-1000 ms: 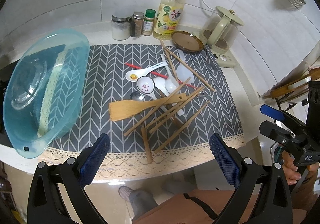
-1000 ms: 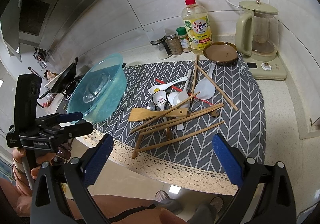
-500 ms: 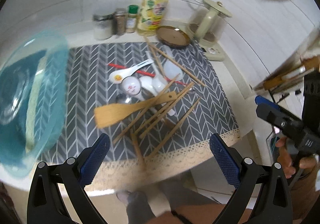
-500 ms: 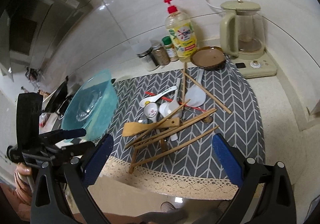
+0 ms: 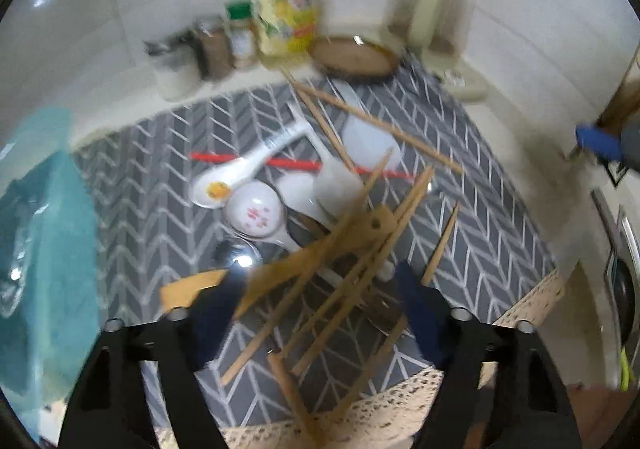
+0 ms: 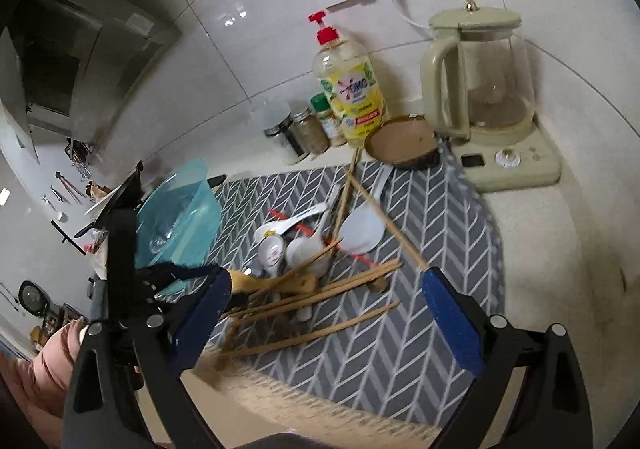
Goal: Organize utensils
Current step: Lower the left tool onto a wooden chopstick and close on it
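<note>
A heap of utensils lies on the grey chevron mat [image 5: 132, 209]: a wooden spatula [image 5: 320, 253], several wooden chopsticks [image 5: 384, 125], white ceramic spoons [image 5: 248, 169], a white rice paddle [image 5: 370, 141], a metal spoon [image 5: 236, 255] and a red stick [image 5: 288, 163]. My left gripper [image 5: 320, 313] is open and empty, low over the chopsticks and spatula, its fingers either side of them. My right gripper [image 6: 332, 313] is open and empty above the mat's front edge, over the chopsticks [image 6: 320, 329]. The left gripper also shows in the right wrist view [image 6: 168, 277] beside the spatula [image 6: 256, 283].
A blue plastic basin [image 6: 176, 221] with a glass bowl stands left of the mat. At the back are spice jars [image 6: 308, 129], a dish soap bottle [image 6: 352, 89], a brown saucer [image 6: 402, 143] and an electric kettle [image 6: 484, 89]. The mat's lace edge [image 6: 320, 405] hangs at the counter front.
Both grippers have moved forward and down towards the utensil heap. The left one now hangs close over the chopsticks and spatula; its view is motion-blurred. Both stay open.
</note>
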The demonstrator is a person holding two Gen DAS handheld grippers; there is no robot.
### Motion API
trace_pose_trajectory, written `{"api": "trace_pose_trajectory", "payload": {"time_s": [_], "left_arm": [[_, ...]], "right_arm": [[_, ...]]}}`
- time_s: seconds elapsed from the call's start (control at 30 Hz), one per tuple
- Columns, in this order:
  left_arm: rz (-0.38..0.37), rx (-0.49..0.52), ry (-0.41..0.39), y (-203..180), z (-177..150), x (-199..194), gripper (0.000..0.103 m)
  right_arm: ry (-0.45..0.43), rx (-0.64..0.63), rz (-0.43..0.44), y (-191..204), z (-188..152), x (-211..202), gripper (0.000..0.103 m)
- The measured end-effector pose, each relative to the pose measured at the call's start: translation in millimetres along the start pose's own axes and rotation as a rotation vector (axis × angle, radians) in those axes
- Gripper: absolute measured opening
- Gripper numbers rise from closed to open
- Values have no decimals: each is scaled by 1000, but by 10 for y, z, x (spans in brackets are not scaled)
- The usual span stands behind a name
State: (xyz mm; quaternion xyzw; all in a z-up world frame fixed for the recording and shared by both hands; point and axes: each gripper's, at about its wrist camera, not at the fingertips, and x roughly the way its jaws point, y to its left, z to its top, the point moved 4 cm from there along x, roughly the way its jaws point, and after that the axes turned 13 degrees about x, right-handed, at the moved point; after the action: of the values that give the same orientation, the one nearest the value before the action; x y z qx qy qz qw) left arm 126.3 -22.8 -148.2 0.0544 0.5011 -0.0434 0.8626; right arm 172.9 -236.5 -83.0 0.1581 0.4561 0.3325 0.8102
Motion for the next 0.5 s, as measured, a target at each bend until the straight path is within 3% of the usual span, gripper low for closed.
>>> {"api": "trace_pose_trajectory", "payload": {"time_s": [0.13, 0.2, 0.33, 0.4, 0.5], "left_arm": [[-11, 23, 47, 29, -106, 219, 54], [-32, 45, 59, 57, -136, 303, 45], [-99, 81, 24, 91, -139, 331, 40], [-125, 115, 6, 66, -146, 324, 23], [-178, 143, -3, 7, -155, 310, 14]], "right_arm": [[-16, 14, 18, -91, 46, 98, 83], [-40, 7, 19, -83, 12, 126, 83], [-72, 34, -17, -74, -134, 201, 83], [-43, 99, -48, -67, -237, 288, 82], [19, 155, -52, -14, -390, 402, 76]]}}
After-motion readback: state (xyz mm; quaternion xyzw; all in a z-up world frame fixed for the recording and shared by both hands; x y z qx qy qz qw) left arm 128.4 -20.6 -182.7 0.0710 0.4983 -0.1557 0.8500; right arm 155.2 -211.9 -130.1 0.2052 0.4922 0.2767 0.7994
